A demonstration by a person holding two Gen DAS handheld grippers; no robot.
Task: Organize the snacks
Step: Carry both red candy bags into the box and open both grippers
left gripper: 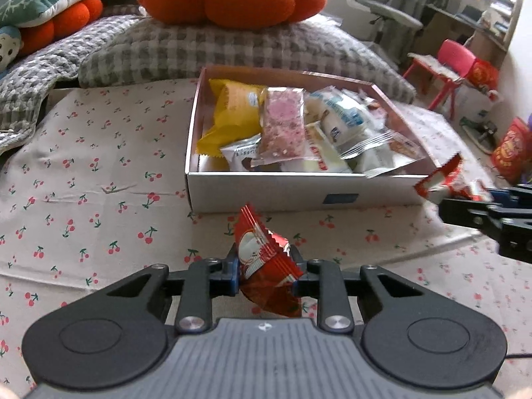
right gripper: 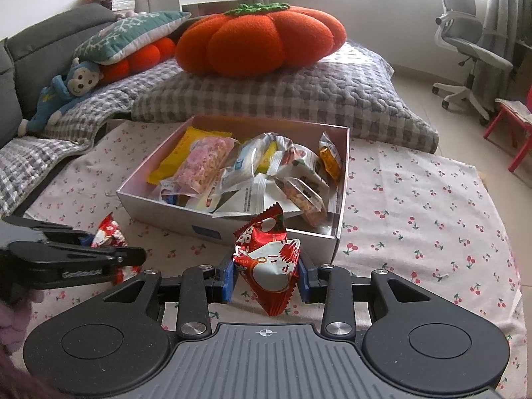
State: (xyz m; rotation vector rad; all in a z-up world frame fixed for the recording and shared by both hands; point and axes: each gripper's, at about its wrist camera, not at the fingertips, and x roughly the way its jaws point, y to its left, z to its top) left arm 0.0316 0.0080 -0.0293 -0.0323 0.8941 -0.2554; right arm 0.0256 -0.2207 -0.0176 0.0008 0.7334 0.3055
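A white cardboard box (left gripper: 266, 189) holds several wrapped snacks, among them a yellow packet (left gripper: 232, 116) and a pink bar (left gripper: 282, 126). It also shows in the right wrist view (right gripper: 173, 222). My left gripper (left gripper: 267, 274) is shut on a red snack packet (left gripper: 262, 259), held in front of the box's near wall. My right gripper (right gripper: 266, 274) is shut on another red snack packet (right gripper: 269, 262), near the box's front corner. That packet (left gripper: 442, 179) and the right gripper (left gripper: 482, 212) show in the left wrist view. The left gripper (right gripper: 99, 252) shows in the right wrist view.
The box sits on a cherry-print cloth (left gripper: 83, 183). Behind it lie a checked quilt (left gripper: 216, 46) and an orange pumpkin cushion (right gripper: 259, 43). A blue monkey toy (right gripper: 66, 89) lies at the left. An office chair (right gripper: 472, 50) and a red stool (left gripper: 442, 69) stand at the right.
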